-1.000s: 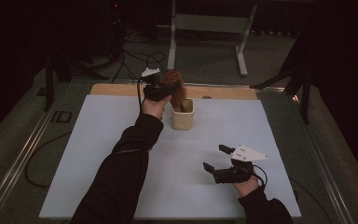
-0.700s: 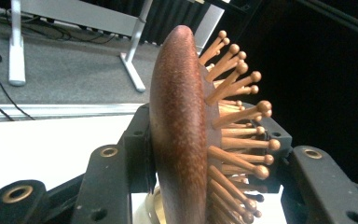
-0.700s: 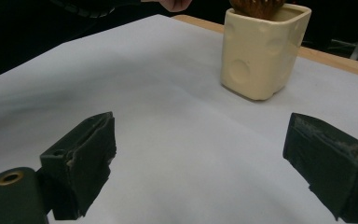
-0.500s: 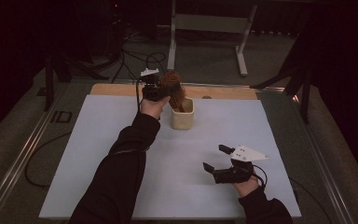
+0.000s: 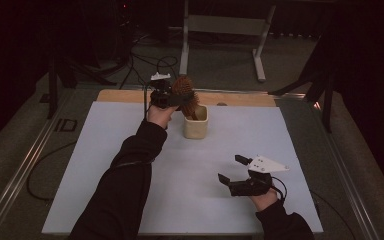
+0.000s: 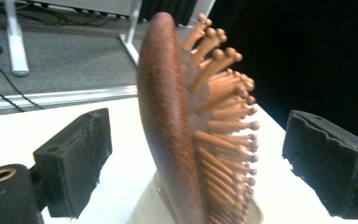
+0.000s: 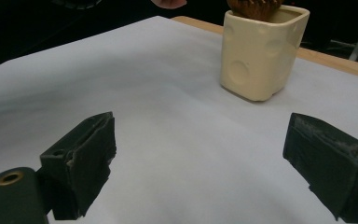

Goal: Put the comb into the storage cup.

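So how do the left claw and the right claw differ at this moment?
The left claw is raised at the cup, its jaws just opened around the hairbrush; the right claw rests low on the white sheet with nothing between its jaws. Both stand open.

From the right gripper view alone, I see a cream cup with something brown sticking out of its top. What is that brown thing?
Observer: A wooden hairbrush, standing head-up in the cream cup; the left gripper view shows its round-tipped bristles.
Operator: Is the left gripper holding it?
Observer: No. The left gripper has just been opening; its pads stand clear on either side of the brush head, with gaps showing.
Operator: Where is the cup on the table?
Observer: In the high view it stands toward the far edge of the white sheet, near the wooden strip.
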